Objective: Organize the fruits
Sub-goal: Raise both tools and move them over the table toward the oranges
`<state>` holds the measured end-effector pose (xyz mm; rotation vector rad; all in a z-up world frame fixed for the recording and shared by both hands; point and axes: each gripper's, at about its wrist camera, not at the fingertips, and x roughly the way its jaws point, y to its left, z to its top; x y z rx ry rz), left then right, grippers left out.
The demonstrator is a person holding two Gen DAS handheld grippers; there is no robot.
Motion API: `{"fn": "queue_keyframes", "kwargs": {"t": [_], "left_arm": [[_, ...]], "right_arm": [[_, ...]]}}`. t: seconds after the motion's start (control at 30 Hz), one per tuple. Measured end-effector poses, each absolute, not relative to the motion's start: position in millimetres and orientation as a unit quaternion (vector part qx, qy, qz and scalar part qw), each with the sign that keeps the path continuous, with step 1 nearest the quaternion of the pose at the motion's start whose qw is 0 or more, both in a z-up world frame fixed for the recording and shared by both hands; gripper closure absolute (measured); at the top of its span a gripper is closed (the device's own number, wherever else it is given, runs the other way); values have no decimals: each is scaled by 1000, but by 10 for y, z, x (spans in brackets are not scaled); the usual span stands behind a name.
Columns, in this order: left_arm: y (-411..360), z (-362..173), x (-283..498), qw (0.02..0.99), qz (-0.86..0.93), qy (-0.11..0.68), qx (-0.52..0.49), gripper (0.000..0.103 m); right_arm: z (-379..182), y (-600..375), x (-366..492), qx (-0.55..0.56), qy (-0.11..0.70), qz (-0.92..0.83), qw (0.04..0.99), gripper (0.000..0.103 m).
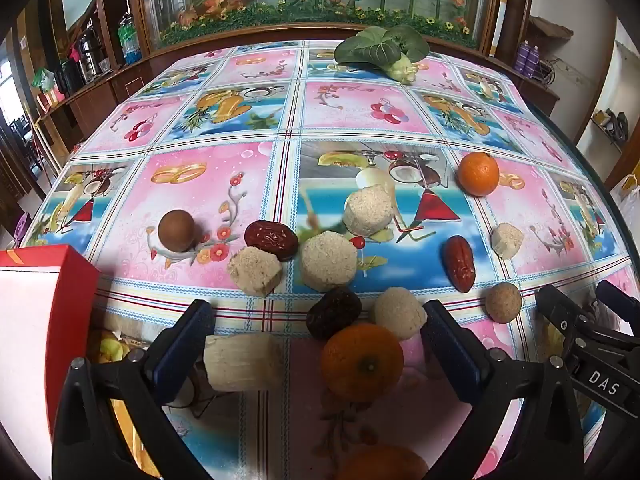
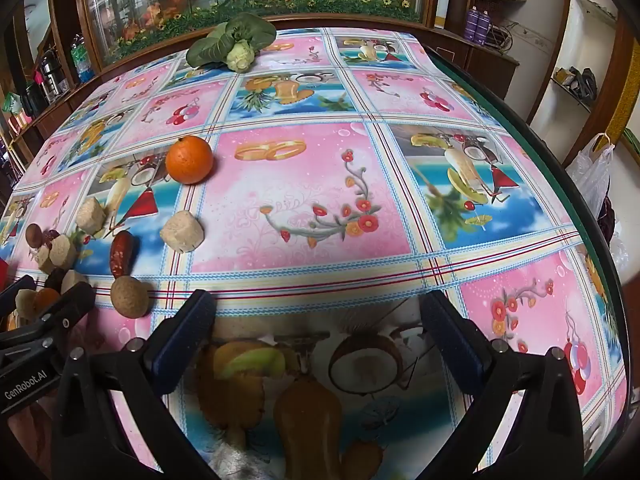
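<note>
Left wrist view: released left gripper [image 1: 316, 340] straddles round orange tangerine [image 1: 361, 362] and pale sugarcane chunk [image 1: 243, 362]; clenching risks pinching both. Right gripper [image 2: 316, 336] gapes empty.

Bare tablecloth [image 2: 320, 208] right of scattered fruit [image 1: 360, 360]

Both fisheye views look steeply down and forward along wide-spread black fingers, close above the glossy patterned tablecloth [image 2: 304, 200]. The left gripper [image 1: 316, 346] faces a cluster just ahead; the right gripper [image 2: 316, 336] sits beside it, that cluster off to its left. Both share the far round orange [image 1: 478, 174] [image 2: 189, 160] and the leafy green vegetable [image 1: 380, 50] [image 2: 230, 44].
</note>
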<state>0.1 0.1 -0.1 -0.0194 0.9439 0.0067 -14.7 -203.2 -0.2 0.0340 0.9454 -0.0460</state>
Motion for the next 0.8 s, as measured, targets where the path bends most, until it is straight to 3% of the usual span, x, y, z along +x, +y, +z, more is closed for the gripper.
{"fn": "queue_keyframes", "kwargs": {"t": [0.67, 0.8], "left_arm": [[17, 30, -131, 886, 17, 463, -14, 1], [18, 299, -345, 911, 40, 411, 2, 1]], "right_arm": [[-3, -2031, -141, 15, 456, -24, 889, 0], [-1, -2033, -139, 16, 456, -24, 889, 0]]}}
